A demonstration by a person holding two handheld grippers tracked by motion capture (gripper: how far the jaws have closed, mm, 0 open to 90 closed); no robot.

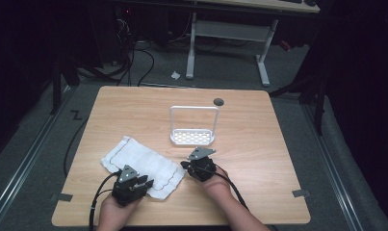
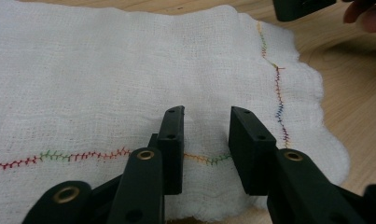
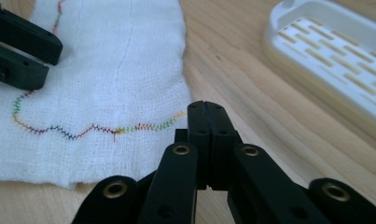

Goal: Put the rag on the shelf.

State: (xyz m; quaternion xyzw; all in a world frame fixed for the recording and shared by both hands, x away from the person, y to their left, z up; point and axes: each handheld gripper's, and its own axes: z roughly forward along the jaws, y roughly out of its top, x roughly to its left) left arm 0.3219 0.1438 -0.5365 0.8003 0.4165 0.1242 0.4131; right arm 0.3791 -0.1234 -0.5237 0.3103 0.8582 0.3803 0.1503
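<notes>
While the cloth (image 1: 142,167) lies flat near-left on the surface (image 1: 259,159), its right corner seems pinched by the shut right claw (image 3: 207,122); the left claw (image 2: 205,140), half open, holds nothing, so the cloth could be dragged askew.

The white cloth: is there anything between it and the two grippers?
Nothing visible. The left gripper is already over the white cloth near its edge, jaws apart above the stitching. The right gripper, shut, is at the cloth's corner, with bare table beside it.
</notes>
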